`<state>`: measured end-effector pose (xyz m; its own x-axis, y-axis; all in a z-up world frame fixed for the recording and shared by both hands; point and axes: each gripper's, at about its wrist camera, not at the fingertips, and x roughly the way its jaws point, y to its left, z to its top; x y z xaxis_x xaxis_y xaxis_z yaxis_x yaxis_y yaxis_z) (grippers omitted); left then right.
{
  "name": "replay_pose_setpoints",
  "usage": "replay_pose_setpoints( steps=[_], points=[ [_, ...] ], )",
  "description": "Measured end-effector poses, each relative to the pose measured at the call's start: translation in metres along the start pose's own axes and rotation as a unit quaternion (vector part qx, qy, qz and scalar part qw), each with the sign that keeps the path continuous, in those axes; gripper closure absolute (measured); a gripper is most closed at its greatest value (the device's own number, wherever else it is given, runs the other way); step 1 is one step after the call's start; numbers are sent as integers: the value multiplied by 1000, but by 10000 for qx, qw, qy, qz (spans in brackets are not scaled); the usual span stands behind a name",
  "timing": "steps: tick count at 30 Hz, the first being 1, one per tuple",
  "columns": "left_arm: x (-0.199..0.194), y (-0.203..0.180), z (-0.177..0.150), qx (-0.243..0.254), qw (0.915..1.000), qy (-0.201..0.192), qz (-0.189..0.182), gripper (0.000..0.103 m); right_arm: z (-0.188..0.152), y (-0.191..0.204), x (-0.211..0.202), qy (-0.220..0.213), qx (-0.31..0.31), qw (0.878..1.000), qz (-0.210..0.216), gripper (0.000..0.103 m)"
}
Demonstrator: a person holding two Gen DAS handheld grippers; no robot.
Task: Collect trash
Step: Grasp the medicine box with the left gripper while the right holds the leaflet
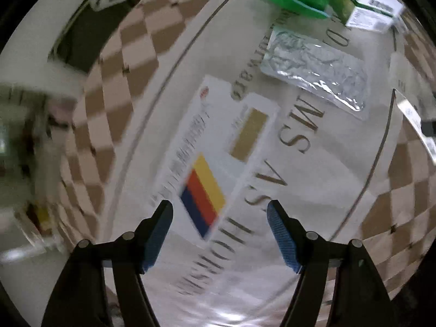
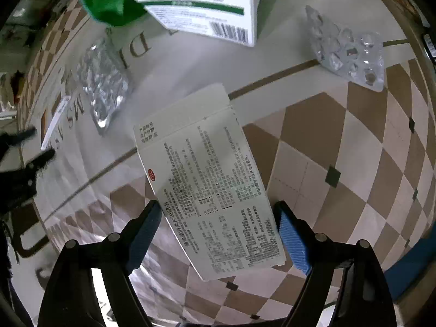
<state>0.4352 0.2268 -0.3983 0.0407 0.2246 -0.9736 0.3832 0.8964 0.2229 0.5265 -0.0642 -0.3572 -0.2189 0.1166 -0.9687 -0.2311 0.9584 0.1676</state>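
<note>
The right gripper (image 2: 218,234) has its fingers apart around a flat white box (image 2: 209,190) covered in small print, likely so it can pinch the sides. The left gripper (image 1: 219,234) is open too, above a white box with colored stripes (image 1: 215,152) on the tablecloth (image 1: 313,190). Farther on lie a silver foil sheet (image 1: 316,73), an empty pill pack (image 2: 348,51) and a green-and-white box (image 2: 201,5) beside something green, maybe for the trash.
</note>
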Motion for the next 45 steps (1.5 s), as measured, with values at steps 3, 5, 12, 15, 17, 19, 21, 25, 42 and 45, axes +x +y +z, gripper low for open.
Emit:
replay_pose_setpoints(
  steps=[3, 5, 12, 15, 17, 19, 21, 25, 42, 45],
  points=[
    [6, 7, 18, 418, 9990, 128, 20, 33, -2, 1, 3, 47, 9, 10000, -51, 17],
    [14, 10, 38, 675, 9974, 238, 37, 33, 1, 2, 2, 54, 5, 10000, -32, 17],
    [31, 14, 76, 1073, 9931, 468, 40, 2, 29, 8, 4, 153, -48, 9999, -42, 17],
    [31, 22, 72, 980, 9945, 368, -95, 15, 33, 6, 2, 174, -29, 9998, -60, 17],
    [25, 17, 50, 832, 9950, 339, -433, 39, 34, 2, 0, 159, -59, 9998, -89, 16],
    [22, 15, 46, 764, 9963, 252, -295, 48, 32, 12, 4, 117, -81, 9998, -102, 17],
    [21, 14, 46, 712, 9973, 152, -123, 46, 28, 19, 7, 46, -186, 9997, -151, 18],
    [18, 0, 47, 1022, 9946, 163, 23, 30, 16, 27, 9, 24, -417, 9988, -267, 20],
    [25, 27, 40, 350, 9964, 98, -760, 26, 24, 31, 12, -11, -211, 9994, -292, 21],
    [22, 24, 17, -482, 9954, 240, -786, 27, 15, 33, 13, -34, -242, 9994, -243, 21]
  ],
)
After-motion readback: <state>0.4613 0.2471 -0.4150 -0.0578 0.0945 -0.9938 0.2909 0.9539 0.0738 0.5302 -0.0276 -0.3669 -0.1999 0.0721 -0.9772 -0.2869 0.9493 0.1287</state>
